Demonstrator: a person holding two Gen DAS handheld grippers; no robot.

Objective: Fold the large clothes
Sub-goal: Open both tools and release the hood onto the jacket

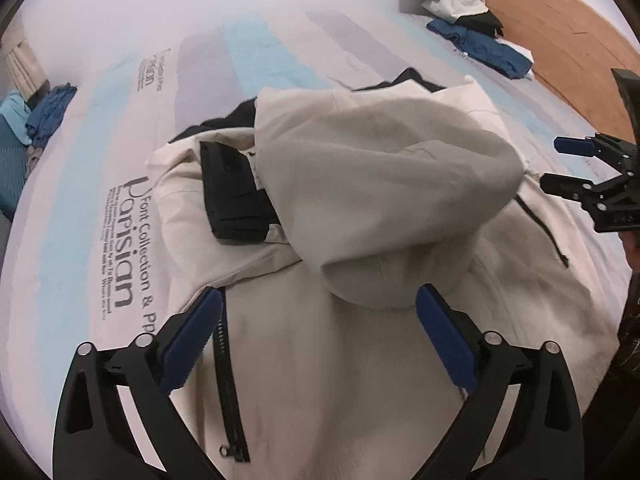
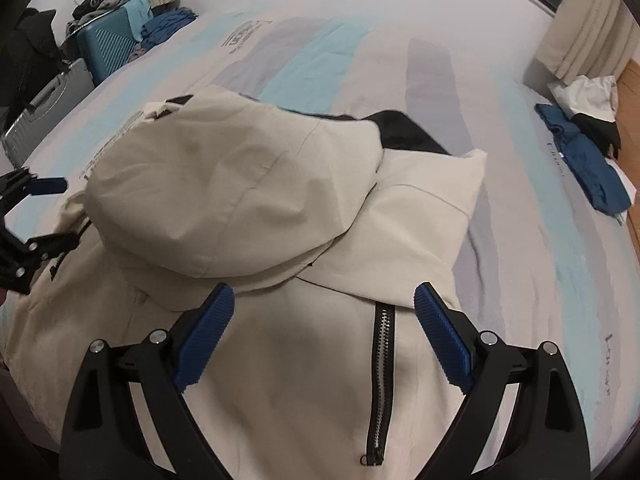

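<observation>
A cream hooded jacket (image 1: 360, 360) with black zips and black lining lies spread on the bed; it also shows in the right wrist view (image 2: 288, 360). Its hood (image 1: 384, 184) is folded down over the body, also seen in the right wrist view (image 2: 224, 192). My left gripper (image 1: 320, 312) is open just above the jacket below the hood, holding nothing. My right gripper (image 2: 324, 308) is open above the jacket next to a zip (image 2: 380, 376), holding nothing. The right gripper shows at the right edge of the left wrist view (image 1: 560, 164); the left gripper shows at the left edge of the right wrist view (image 2: 60, 212).
The bed sheet (image 1: 120, 128) is striped white, light blue and grey with printed lettering. Folded blue clothes (image 2: 588, 168) and white and black garments (image 2: 588, 96) lie at the far right edge by a wooden floor. Suitcases (image 2: 108, 48) and piled clothes stand at the far left.
</observation>
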